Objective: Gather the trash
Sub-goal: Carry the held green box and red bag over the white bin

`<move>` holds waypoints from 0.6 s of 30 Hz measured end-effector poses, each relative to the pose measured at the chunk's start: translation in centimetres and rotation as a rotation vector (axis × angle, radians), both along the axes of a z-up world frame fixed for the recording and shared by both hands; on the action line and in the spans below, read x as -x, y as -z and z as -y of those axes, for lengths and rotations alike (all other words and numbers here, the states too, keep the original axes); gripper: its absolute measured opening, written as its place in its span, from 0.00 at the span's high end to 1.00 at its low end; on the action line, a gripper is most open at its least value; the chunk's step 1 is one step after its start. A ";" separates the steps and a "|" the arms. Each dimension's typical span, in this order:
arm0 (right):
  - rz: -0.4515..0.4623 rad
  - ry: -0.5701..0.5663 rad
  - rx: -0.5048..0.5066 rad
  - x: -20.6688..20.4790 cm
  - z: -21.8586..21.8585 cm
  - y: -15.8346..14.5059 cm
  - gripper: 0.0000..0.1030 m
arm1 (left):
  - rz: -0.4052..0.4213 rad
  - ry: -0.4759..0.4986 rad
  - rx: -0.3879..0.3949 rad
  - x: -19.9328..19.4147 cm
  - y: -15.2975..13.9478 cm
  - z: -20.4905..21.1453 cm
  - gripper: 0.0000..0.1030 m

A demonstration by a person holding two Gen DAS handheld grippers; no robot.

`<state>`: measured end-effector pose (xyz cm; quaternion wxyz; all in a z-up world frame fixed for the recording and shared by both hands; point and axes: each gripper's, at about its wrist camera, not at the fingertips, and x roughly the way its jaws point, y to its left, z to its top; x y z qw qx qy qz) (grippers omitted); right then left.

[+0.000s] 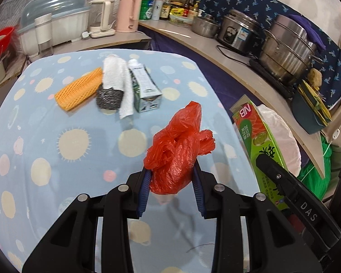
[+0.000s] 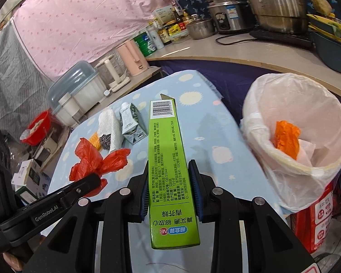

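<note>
On the far left of the spotted blue tablecloth (image 1: pixel 45 136): orange foam net (image 1: pixel 79 88), steel-wool scourer (image 1: pixel 109 99), white paper towel (image 1: pixel 118 77) and a carton (image 1: pixel 145 88) lying on its side, clustered and touching. All untouched, still to be collected.

Next rightward: left gripper (image 1: pixel 172 177), clenched on a crumpled red plastic bag (image 1: pixel 179 147), pads biting the lower bunched part, loose ends sticking up above the jaws. Judged very light, soft, crinkly and slippery; likely to spring open and cling or drift on release. Best held at the densest wad, as now; a pinch on a loose flap would probably slide out.

Further right: right gripper (image 2: pixel 169 188), clamped across the narrow sides of a long green box (image 2: pixel 168 159), about mid-length, barcode end pointing away. Judged light, thin cardboard, stiff along its length but crushable across the flat faces; mid-length hold limits swing. Flap at far end looks slightly open.

Far right, beside the table edge: bin with white liner (image 2: pixel 272 182), mouth open, orange scrap (image 2: pixel 286 140) and pale paper already inside. Box near the rim but not over it; bag farther off.

Risk noted: bag catching on liner rim.
</note>
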<state>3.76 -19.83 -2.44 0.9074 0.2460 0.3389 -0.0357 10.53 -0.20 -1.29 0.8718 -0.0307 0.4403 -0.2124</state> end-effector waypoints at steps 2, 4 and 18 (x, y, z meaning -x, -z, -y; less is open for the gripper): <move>0.006 0.021 -0.002 0.7 1.1 -0.2 0.71 | 0.006 0.019 -0.001 0.5 -0.3 1.1 0.69; 0.011 0.046 -0.005 1.6 2.4 -0.2 0.71 | 0.010 0.037 -0.002 1.0 -0.6 2.2 0.69; 0.006 0.234 -0.019 6.6 12.0 0.6 0.71 | 0.039 0.215 0.000 3.5 -1.8 12.4 0.69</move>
